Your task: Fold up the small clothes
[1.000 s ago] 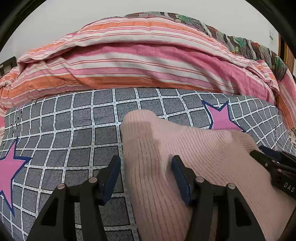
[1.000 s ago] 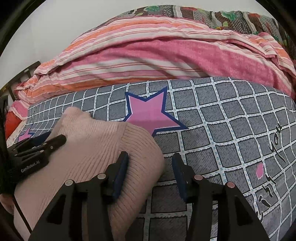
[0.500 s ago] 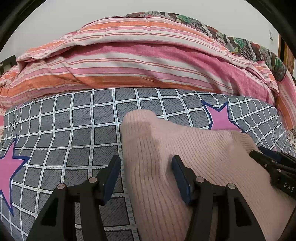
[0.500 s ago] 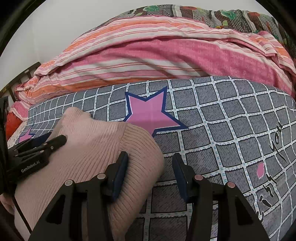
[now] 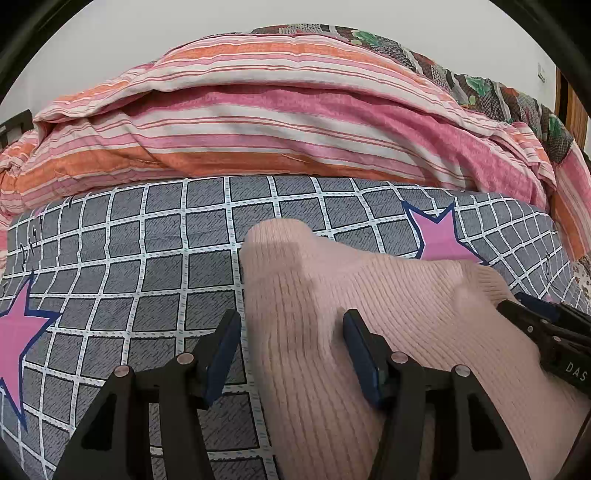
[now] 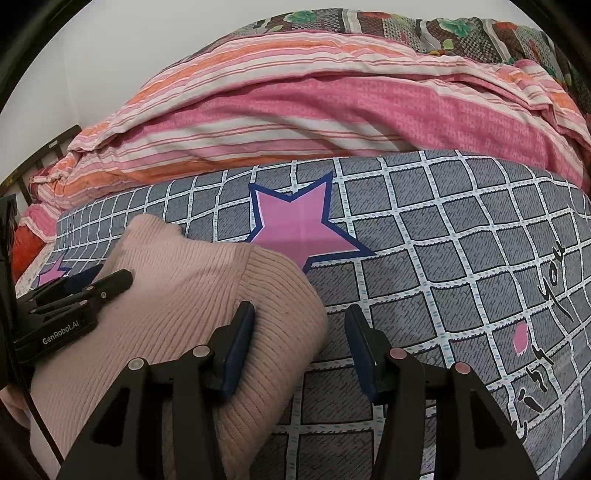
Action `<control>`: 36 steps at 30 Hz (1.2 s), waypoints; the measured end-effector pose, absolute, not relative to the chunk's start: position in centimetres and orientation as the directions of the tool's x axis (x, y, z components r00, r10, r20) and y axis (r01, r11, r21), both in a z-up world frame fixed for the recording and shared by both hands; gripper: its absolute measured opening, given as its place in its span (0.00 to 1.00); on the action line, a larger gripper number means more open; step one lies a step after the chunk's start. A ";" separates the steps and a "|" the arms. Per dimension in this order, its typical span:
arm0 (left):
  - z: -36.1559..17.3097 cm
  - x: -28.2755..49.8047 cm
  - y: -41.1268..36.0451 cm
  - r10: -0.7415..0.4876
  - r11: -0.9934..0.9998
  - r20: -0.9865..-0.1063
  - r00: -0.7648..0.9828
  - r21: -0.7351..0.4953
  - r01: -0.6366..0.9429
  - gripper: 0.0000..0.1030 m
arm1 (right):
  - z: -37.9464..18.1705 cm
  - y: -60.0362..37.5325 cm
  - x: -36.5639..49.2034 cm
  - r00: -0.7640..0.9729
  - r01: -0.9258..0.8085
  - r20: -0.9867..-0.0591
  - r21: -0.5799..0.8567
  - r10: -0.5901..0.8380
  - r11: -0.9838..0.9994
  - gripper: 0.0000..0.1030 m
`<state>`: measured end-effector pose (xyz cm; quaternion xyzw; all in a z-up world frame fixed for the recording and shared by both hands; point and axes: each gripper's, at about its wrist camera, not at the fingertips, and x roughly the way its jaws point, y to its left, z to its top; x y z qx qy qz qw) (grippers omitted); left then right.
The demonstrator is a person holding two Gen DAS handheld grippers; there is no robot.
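A pale pink ribbed knit garment [image 5: 388, 295] lies bunched on the grey checked bedsheet [image 5: 147, 258]. My left gripper [image 5: 290, 339] stands open astride its left edge: one finger rests on the sheet, the other on the knit. My right gripper [image 6: 299, 336] is open astride the garment's [image 6: 192, 288] right edge; its left finger dents the knit, and its right finger stands apart over the sheet [image 6: 443, 258]. Nothing is pinched. Each gripper shows in the other's view: the right one [image 5: 517, 306] at the far right, the left one [image 6: 107, 280] at the far left.
A heap of pink, orange and white striped bedding [image 5: 277, 122] runs along the back of the bed, with a dark patterned quilt [image 6: 443, 29] behind it. Pink stars [image 6: 299, 225] mark the sheet. A dark bed frame [image 6: 40, 155] shows at the left.
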<state>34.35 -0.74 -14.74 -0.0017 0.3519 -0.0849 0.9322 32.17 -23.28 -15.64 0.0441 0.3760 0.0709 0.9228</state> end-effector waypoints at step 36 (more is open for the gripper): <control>-13.5 27.4 -0.8 -0.300 0.951 -0.664 0.685 -0.154 0.268 0.55 | -14.3 -25.0 30.8 0.737 -0.126 -0.630 0.229 0.246 0.965 0.49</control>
